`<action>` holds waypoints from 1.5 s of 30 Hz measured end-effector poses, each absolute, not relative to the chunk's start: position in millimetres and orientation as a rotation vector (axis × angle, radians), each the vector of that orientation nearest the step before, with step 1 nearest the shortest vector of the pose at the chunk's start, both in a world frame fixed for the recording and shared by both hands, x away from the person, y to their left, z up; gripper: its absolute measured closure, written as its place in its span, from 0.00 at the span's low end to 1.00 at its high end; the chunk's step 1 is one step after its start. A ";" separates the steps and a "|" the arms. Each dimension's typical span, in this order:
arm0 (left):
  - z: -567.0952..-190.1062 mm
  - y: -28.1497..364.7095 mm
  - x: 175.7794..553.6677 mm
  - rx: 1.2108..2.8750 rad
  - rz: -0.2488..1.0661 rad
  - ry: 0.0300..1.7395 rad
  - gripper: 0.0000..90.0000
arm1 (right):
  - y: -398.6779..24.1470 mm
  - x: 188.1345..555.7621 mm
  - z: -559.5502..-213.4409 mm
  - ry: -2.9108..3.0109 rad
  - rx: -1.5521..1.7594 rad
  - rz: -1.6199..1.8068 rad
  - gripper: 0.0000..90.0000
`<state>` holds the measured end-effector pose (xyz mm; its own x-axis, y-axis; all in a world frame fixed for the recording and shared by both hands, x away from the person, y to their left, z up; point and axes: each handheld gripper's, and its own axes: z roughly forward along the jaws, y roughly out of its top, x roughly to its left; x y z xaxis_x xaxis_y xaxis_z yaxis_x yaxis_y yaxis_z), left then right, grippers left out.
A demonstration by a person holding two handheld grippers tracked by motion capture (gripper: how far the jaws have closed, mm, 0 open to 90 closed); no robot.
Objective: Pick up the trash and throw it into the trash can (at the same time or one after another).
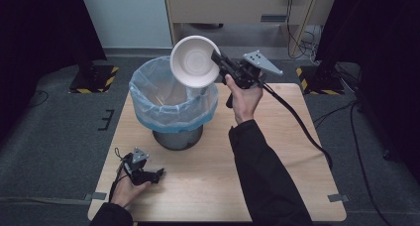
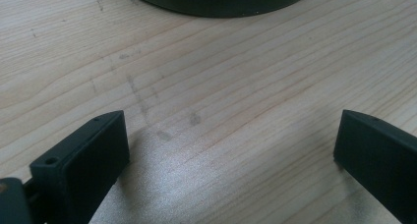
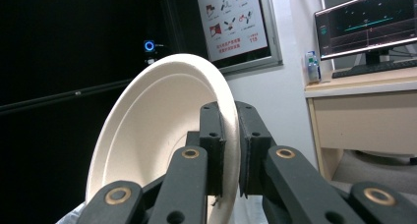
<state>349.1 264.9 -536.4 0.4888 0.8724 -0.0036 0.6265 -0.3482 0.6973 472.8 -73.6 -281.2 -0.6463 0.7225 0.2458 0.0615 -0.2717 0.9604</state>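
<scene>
The left hand-held gripper rests low on the wooden table, jaws spread wide with only bare wood between them. Ahead of it and to its right stands a mesh bin lined with a pale blue bag. Further right, the right hand-held gripper is raised above the bin's rim, its jaws pinching the edge of a white paper bowl tipped on its side over the bag's opening, hollow facing the person
</scene>
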 end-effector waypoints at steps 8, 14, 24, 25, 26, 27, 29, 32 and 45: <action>-536.5 264.8 349.1 2.095 0.494 1.227 0.00 | -42.4 484.1 -289.1 1.558 0.965 1.984 0.93; -536.5 264.7 349.2 2.095 0.494 1.226 0.00 | -24.6 493.9 -295.6 1.598 0.959 1.939 0.93; -536.5 264.6 349.1 2.098 0.492 1.221 0.00 | -47.6 487.7 -299.8 1.668 0.916 1.922 0.56; -536.5 264.5 349.0 2.097 0.492 1.222 0.00 | -54.9 485.4 -301.4 1.653 0.925 1.918 0.51; -536.4 264.6 349.0 2.100 0.491 1.221 0.00 | -65.2 482.3 -304.3 1.639 0.940 1.905 0.45; -536.4 264.6 349.0 2.099 0.491 1.221 0.00 | -78.4 478.2 -309.3 1.637 0.962 1.885 0.41; -536.4 264.6 349.0 2.100 0.491 1.221 0.00 | -98.0 470.2 -321.2 1.667 0.983 1.831 0.36; -536.4 264.6 349.0 2.099 0.491 1.221 0.00 | -128.4 452.8 -350.8 1.739 1.030 1.746 0.33; -536.4 264.6 349.0 2.099 0.492 1.221 0.00 | -207.1 398.2 -465.2 2.017 1.226 1.456 0.27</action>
<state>349.0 264.6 -536.4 0.4952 0.8687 -0.0031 0.6242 -0.3534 0.6968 398.2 -207.1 -465.2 -0.5548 0.8107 0.1867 0.4325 0.0893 0.8972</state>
